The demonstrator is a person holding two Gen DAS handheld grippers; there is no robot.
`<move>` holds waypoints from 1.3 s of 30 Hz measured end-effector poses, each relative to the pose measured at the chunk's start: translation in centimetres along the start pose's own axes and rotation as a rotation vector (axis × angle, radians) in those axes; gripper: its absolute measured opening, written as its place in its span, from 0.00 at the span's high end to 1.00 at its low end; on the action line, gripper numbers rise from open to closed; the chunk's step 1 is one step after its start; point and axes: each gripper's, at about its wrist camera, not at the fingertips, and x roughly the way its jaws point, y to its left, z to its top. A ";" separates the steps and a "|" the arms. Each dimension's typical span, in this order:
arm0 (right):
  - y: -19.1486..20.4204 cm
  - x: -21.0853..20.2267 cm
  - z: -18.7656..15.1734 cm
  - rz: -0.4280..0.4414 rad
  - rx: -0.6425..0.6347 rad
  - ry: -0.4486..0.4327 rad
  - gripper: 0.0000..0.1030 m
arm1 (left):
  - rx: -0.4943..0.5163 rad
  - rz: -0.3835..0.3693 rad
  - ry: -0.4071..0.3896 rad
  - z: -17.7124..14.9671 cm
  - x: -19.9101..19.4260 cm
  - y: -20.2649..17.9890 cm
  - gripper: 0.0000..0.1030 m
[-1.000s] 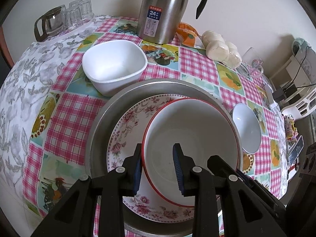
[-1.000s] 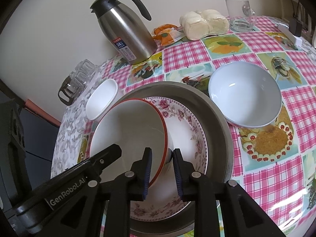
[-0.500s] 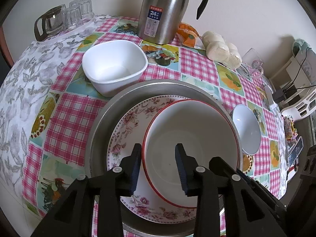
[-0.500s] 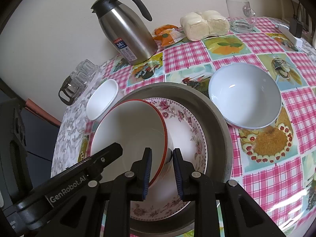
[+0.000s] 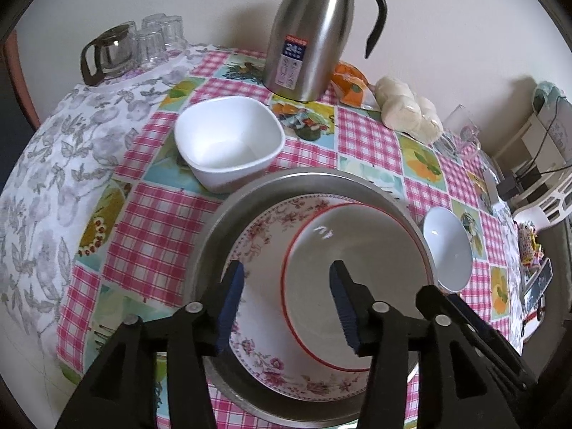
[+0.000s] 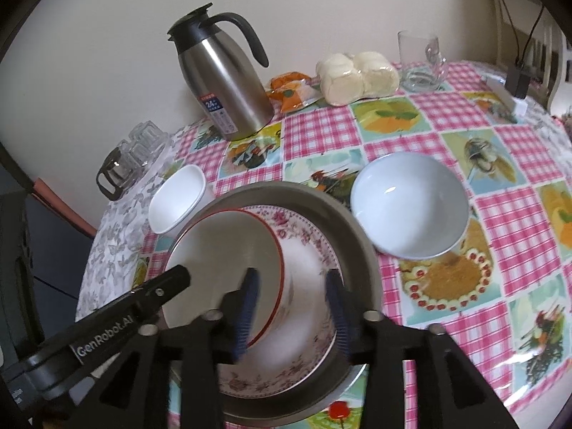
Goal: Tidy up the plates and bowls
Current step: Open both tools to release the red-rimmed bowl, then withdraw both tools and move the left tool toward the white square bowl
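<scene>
Left tool (image 5: 286, 304) and right tool (image 6: 291, 307) have just been opening; both stand wide, straddling opposite rims of the red-rimmed bowl (image 5: 357, 286) without pressing it. The bowl sits on the floral plate (image 5: 261, 236) inside the metal basin (image 5: 221, 221). Judged rigid, glazed, slippery, breakable; grip at the rim. Square white bowl (image 5: 228, 139) and round white bowl (image 6: 407, 203) stand empty on the table (image 5: 143, 214).

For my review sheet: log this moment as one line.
red-rimmed white bowl: on floral plate in steel basin | left gripper: just opened, released | right gripper: just opened, released
</scene>
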 end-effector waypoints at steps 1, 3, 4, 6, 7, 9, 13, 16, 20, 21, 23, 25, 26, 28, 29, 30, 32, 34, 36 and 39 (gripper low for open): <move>0.0 -0.1 0.0 -0.004 0.000 -0.002 0.38 | -0.002 0.010 -0.003 0.0 -0.1 0.1 0.40; -0.1 -0.2 0.1 -0.011 -0.002 -0.008 0.33 | -0.009 0.029 -0.005 0.1 -0.1 0.2 0.37; -0.2 -0.2 0.1 -0.015 -0.002 -0.010 0.26 | -0.017 0.038 -0.005 0.1 -0.2 0.4 0.37; -0.2 -0.3 0.2 -0.028 -0.005 -0.016 0.20 | -0.026 0.047 -0.009 0.2 -0.2 0.6 0.37; -0.3 -0.3 0.2 -0.034 -0.007 -0.019 0.18 | -0.033 0.057 -0.009 0.2 -0.2 0.8 0.37; -0.3 -0.2 0.2 -0.041 -0.014 -0.020 0.14 | -0.045 0.072 -0.013 0.2 -0.2 1.2 0.24; -0.2 -0.1 0.1 -0.045 -0.026 -0.019 0.00 | -0.069 0.106 -0.041 0.3 -0.4 1.9 0.14; -0.1 -0.1 0.0 -0.053 -0.036 -0.023 0.00 | -0.091 0.149 -0.083 0.4 -0.6 2.5 0.02; -0.1 0.1 0.1 -0.067 -0.039 -0.018 0.00 | -0.102 0.175 -0.088 0.5 -0.6 3.3 0.00; -0.1 0.1 0.1 -0.069 -0.040 -0.018 0.00 | -0.107 0.176 -0.087 0.5 -0.6 3.4 0.00; -0.2 0.1 0.1 -0.068 -0.040 -0.017 0.00 | -0.105 0.180 -0.085 0.5 -0.6 3.5 0.00; -0.1 0.1 0.1 -0.073 -0.046 -0.018 0.00 | -0.089 0.193 -0.091 0.5 -0.6 3.3 0.00; 0.0 0.1 0.1 -0.074 -0.049 -0.018 0.00 | -0.082 0.201 -0.094 0.5 -0.6 3.2 0.00; 0.1 0.1 0.0 -0.075 -0.055 -0.020 0.00 | -0.075 0.205 -0.095 0.5 -0.6 3.2 0.00; 0.2 0.0 0.0 -0.079 -0.058 -0.021 0.00 | -0.075 0.205 -0.096 0.5 -0.7 3.3 0.00; 0.3 -0.1 0.0 -0.081 -0.065 -0.025 0.00 | -0.076 0.204 -0.097 0.5 -0.8 3.4 0.00; 0.7 -0.5 0.0 -0.078 -0.075 -0.042 0.00 | -0.075 0.204 -0.102 0.6 -1.0 3.7 0.00; 1.1 -1.1 0.1 -0.070 -0.091 -0.063 0.00 | -0.079 0.219 -0.110 0.7 -1.4 4.3 0.00; 1.8 -1.7 0.0 -0.058 -0.119 -0.088 0.00 | -0.095 0.232 -0.114 0.7 -1.6 5.1 0.00; 2.9 -2.2 -0.1 -0.058 -0.156 -0.109 0.00 | -0.120 0.224 -0.107 0.8 -1.8 6.4 0.00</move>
